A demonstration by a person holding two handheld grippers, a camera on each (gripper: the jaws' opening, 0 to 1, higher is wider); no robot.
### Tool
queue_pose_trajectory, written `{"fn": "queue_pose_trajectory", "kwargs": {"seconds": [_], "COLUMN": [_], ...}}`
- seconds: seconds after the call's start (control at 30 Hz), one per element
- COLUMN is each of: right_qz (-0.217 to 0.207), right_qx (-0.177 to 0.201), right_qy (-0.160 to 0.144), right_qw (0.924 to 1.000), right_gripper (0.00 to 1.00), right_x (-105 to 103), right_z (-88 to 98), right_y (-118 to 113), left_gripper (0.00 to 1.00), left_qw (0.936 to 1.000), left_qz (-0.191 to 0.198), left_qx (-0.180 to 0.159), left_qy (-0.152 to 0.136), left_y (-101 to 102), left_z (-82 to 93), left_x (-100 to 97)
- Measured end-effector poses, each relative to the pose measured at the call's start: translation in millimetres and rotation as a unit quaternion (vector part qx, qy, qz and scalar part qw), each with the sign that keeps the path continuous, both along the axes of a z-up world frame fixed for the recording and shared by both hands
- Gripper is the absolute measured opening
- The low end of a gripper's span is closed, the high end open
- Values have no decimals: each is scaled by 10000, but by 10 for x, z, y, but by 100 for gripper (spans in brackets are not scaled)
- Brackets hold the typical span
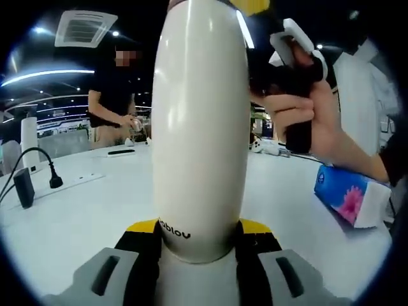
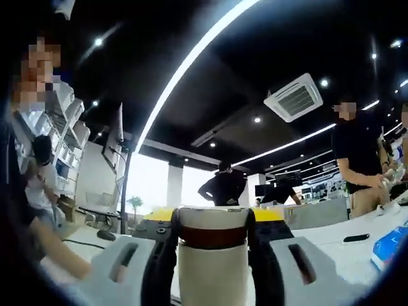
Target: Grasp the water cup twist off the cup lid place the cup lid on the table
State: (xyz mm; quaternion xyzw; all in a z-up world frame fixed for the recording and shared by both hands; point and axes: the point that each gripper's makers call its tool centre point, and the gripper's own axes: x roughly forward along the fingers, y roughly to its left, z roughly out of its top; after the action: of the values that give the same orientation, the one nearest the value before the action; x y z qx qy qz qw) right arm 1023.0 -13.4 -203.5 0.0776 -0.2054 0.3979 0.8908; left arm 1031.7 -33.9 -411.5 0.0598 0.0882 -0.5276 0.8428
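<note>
In the left gripper view we see the tall white water cup (image 1: 201, 127) upright above the white table (image 1: 83, 210), our left gripper (image 1: 201, 245) clamped around its base. In the right gripper view our right gripper (image 2: 213, 252) grips the cup's white lid (image 2: 213, 220) with its brown band. A blue tissue packet (image 1: 347, 194) lies nearby

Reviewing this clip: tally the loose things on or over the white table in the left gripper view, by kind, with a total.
Water cup, held between the left gripper jaws: 1
Blue tissue pack: 1
Black plug on a cord: 1
Black pen-like item: 1
Small dark box at the left edge: 1
Total: 5
</note>
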Motion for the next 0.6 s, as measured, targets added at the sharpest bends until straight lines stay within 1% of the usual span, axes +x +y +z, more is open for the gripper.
{"fn": "queue_pose_trajectory", "kwargs": {"seconds": [0.17,0.27,0.33,0.47,0.53,0.6], "right_qz": [437,715,940,1260,1505,1646], "right_qx": [66,149,215,267,330,394], "right_qy": [-8,38,85,126,171,243], "right_qw": [9990,9973,9953,9916,9879,9853], "right_gripper": [46,45,45,45,45,46], "right_x": [30,39,32,18,1,-6], "right_z": [8,11,7,1,-5,-14], "right_y": [-11,-17,-19,-11,-2,7], "left_gripper": [47,47,47,47,47,47], "left_qw": [10000,10000,10000,10000,10000,10000], "left_qz": [-8,-10,-12,-14,-17,-20], "left_qx": [0,0,0,0,0,-1], "left_qy": [1,1,1,2,2,2], "left_y": [-2,-3,-5,-7,-8,-9], "left_z": [-1,-1,-1,-2,-3,-3], "left_x": [0,-1,-2,-1,-1,-1]}}
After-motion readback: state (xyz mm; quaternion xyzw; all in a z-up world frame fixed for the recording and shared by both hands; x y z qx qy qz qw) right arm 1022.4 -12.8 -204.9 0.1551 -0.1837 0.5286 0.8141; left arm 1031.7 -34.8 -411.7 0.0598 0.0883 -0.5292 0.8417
